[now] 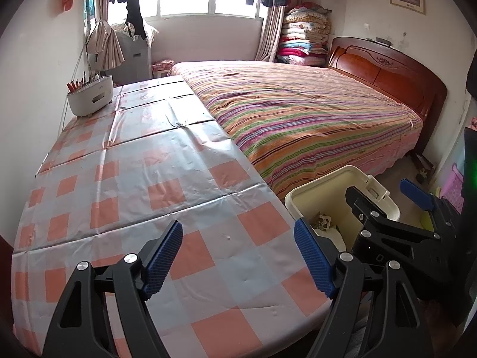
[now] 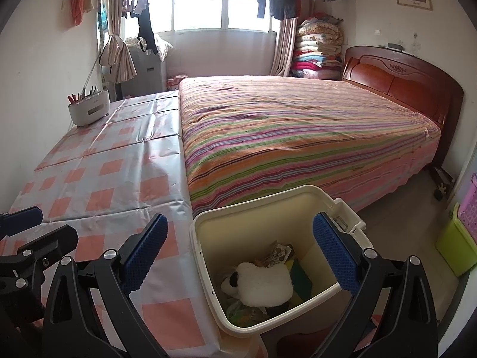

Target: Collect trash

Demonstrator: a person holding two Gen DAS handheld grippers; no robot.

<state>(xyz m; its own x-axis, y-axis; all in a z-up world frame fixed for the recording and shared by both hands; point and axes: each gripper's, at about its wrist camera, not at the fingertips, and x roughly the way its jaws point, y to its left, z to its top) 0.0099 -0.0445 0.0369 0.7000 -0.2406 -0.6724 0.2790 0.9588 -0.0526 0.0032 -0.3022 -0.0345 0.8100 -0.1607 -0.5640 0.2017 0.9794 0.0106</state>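
Cream bin [image 2: 205, 232], white fluffy trash [image 2: 265, 283] inside, left claw [image 1: 238, 259] and right claw [image 2: 241, 253] spread empty

left claw [image 1: 238, 256] gapes empty over the checked tablecloth [image 1: 125, 185], cream bin [image 1: 328, 197] just beside the table's edge.

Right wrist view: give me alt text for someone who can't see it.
Open right tongs hover above a cream bin holding a white plush toy and scraps. The bin stands beside a checked table, where a white caddy sits; a striped bed lies behind.
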